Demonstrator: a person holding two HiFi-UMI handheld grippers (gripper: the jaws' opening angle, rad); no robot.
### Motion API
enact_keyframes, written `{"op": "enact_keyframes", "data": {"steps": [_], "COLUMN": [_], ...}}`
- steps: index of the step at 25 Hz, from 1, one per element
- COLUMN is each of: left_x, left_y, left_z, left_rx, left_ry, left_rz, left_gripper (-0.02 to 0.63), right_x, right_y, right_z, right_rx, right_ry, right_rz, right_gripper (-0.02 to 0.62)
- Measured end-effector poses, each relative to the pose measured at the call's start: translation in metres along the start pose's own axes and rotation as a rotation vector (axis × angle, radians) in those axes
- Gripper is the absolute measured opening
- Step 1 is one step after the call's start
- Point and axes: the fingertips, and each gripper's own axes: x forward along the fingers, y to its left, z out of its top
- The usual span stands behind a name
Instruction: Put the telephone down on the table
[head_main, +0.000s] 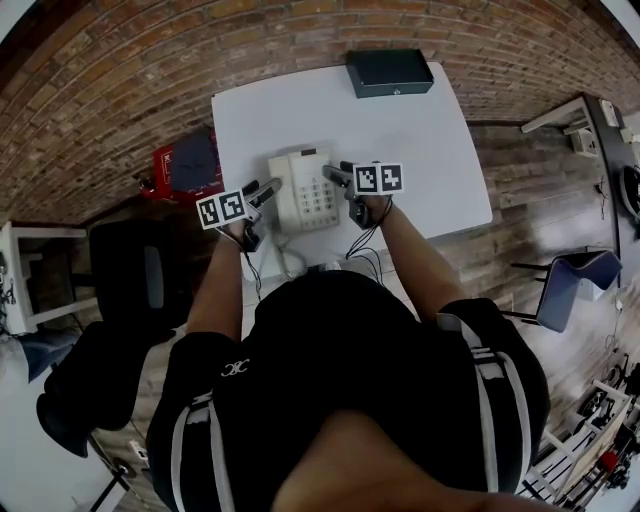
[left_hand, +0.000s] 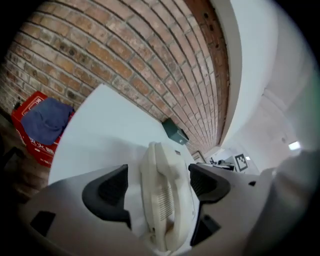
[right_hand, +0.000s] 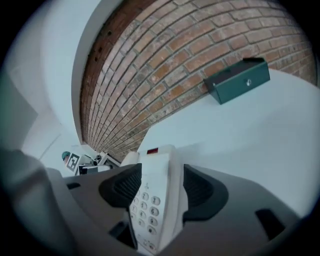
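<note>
A cream push-button telephone (head_main: 305, 190) with its handset on the cradle is over the middle of the white table (head_main: 420, 150). My left gripper (head_main: 268, 188) is shut on its left, handset edge, and my right gripper (head_main: 335, 173) is shut on its right, keypad edge. In the left gripper view the handset (left_hand: 165, 200) fills the gap between the dark pads of my left gripper (left_hand: 159, 182). The right gripper view shows the keypad (right_hand: 147, 205) pressed between the pads of my right gripper (right_hand: 161, 185), one jaw under the phone. Its cord (head_main: 290, 262) trails toward me.
A dark green box (head_main: 389, 72) lies at the table's far edge against the brick wall. A red crate with a blue cloth (head_main: 185, 165) stands left of the table. A black chair (head_main: 135, 270) is at the left and another chair (head_main: 575, 285) at the right.
</note>
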Motion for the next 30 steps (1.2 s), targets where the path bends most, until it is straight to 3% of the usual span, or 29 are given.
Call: {"op": "enact_keyframes", "data": {"steps": [2,3,5,7,9,14,19,30], "left_x": [-0.019,-0.029,-0.046,-0.059,-0.072,-0.113,-0.156,-0.163], "left_y": [-0.003,-0.006,-0.015,-0.033,-0.057,-0.13,-0.191,-0.193], "left_z": [0.022,0.032,0.052,0.071,0.091,0.133,0.139,0.122], "left_rx": [0.037,0.07,0.163,0.269,0.373,0.553,0.666,0.638], "left_ry": [-0.107,-0.152,-0.222,-0.282,-0.356,-0.57,-0.718,-0.673], "left_rz": [0.05,0.086,0.163,0.217,0.256,0.302,0.356,0.376], "left_gripper": [0.375,0.307,0.128,0.061,0.022,0.009,0.009,0.009], "right_x": [-0.013,-0.021,-0.036,-0.051,-0.069,-0.129,-0.176,-0.166], "right_y": [0.006,0.01,0.019,0.031,0.052,0.121,0.175,0.175], "right_z": [0.02,0.031,0.054,0.076,0.101,0.152,0.163,0.137], "right_rx": [-0.049,-0.072,-0.112,-0.149,-0.225,-0.449,-0.564,-0.506], "right_ry": [-0.074,-0.115,-0.21,-0.312,-0.422,-0.686,-0.828,-0.778], "right_rz": [-0.019,-0.028,-0.054,-0.076,-0.108,-0.169,-0.161,-0.197], "right_gripper": [0.225,0.221,0.095,0.034,0.012,0.0,-0.002,-0.002]}}
